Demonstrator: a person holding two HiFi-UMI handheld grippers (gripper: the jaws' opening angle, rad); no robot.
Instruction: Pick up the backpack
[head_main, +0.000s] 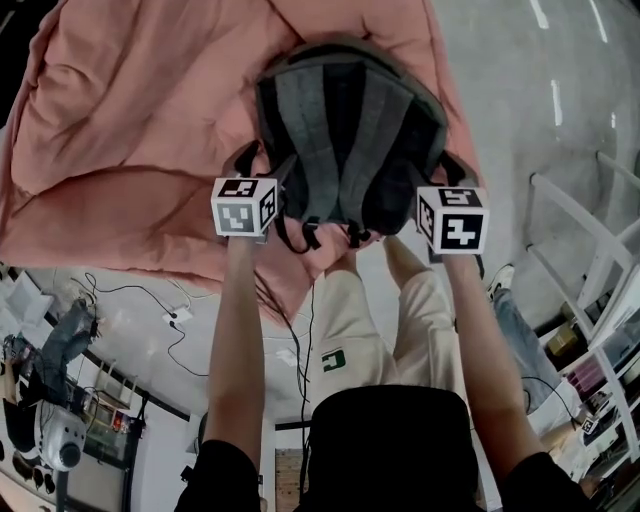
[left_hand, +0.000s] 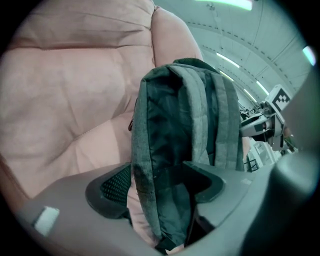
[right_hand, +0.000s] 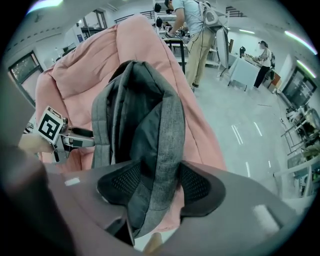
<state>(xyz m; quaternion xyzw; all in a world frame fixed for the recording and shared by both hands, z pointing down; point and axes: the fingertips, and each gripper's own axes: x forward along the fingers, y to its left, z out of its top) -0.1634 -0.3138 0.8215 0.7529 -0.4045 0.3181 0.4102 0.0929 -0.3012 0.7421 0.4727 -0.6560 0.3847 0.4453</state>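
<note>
Backpack (head_main: 345, 130): grey, lying straps up on a pink cushion (head_main: 130, 120) on the floor, its lower end toward the person. Left gripper (left_hand: 157, 187): jaws wide, straddling one side edge of the backpack, with a strip of pink showing beside the left jaw. Right gripper (right_hand: 155, 187): jaws wide, straddling the opposite side edge, fabric filling most of the gap

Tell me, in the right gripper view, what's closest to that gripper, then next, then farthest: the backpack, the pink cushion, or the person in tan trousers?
1. backpack: between the jaws of the right gripper.
2. pink cushion: just behind and under the backpack.
3. person in tan trousers: far back, at the view's top.
</note>
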